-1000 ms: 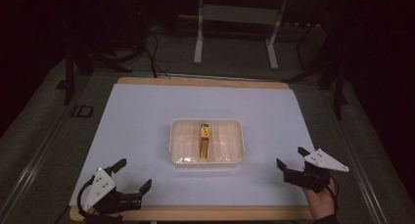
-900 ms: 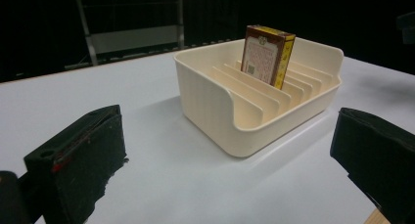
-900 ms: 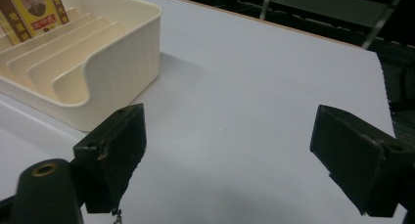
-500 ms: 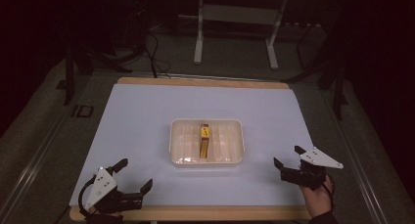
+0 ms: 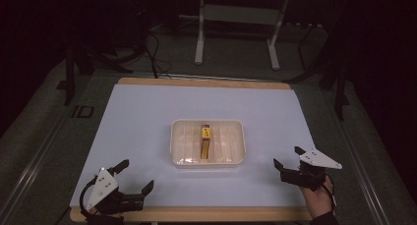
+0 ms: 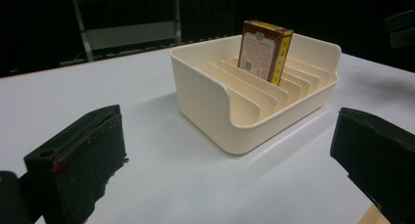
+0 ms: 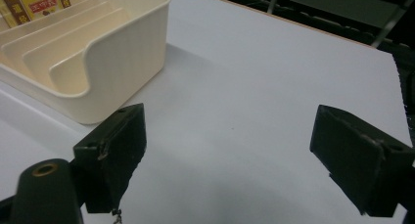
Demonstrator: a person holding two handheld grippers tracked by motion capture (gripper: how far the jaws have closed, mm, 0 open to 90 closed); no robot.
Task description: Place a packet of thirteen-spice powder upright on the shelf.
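**Cream tray with one card pack, both grippers waiting at the near edge**

Cream-coloured plastic tray (image 5: 208, 143) with upright dividers sits in the middle of the table (image 5: 147, 117), and a single yellow-and-maroon card pack (image 5: 205, 140) stands on edge in one of its middle slots, as the left gripper view shows plainly. Over the last second the right gripper (image 5: 290, 163) has slid a little to the left, toward the tray, while the left gripper (image 5: 134, 175) has hardly stirred near the front left corner. Both sets of fingers are spread wide and carry nothing. Judging by that small drift, the right hand (image 5: 317, 198) is the one beginning an approach, probably for the pack or the tray's rim; the work proper looks not yet started, since neither gripper touches anything.

The table top is a smooth pale blue-white sheet on a light wooden board, bare apart from the tray. Around it the room is dark, with grey flooring, loose cables (image 5: 157, 48) and the legs of a metal stand (image 5: 236, 33) behind the far edge.
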